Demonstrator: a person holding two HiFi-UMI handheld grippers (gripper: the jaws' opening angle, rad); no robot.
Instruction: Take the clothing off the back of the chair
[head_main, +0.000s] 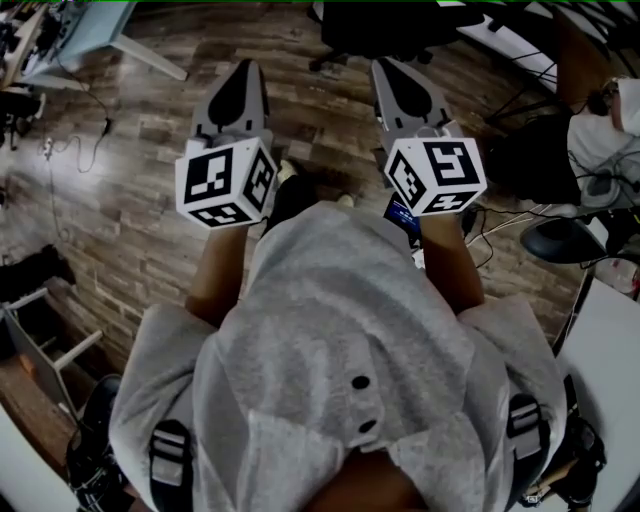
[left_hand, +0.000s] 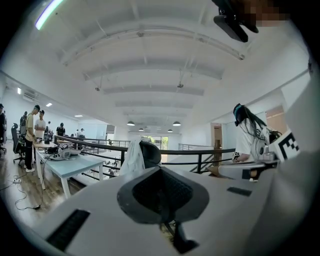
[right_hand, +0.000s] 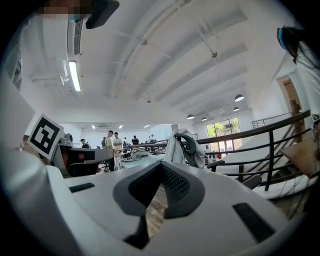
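A pale garment (left_hand: 131, 157) hangs over the back of a dark office chair (left_hand: 151, 154), some way ahead by the railing. In the right gripper view the same garment (right_hand: 172, 147) drapes the chair (right_hand: 194, 149), still at a distance. My left gripper (left_hand: 161, 170) points at the chair, shut with nothing in it. My right gripper (right_hand: 161, 166) has its tips together and is also empty. In the head view both are held out side by side over the wooden floor, the left gripper (head_main: 245, 68) and the right gripper (head_main: 390, 68), with a black chair (head_main: 385, 25) at the top edge.
A pale table (left_hand: 75, 167) stands left of the chair, with people (left_hand: 32, 131) behind it. A black railing (left_hand: 200, 151) runs behind the chair. A seated person (head_main: 600, 130) and a desk are at the right. Cables (head_main: 70, 150) lie on the floor at the left.
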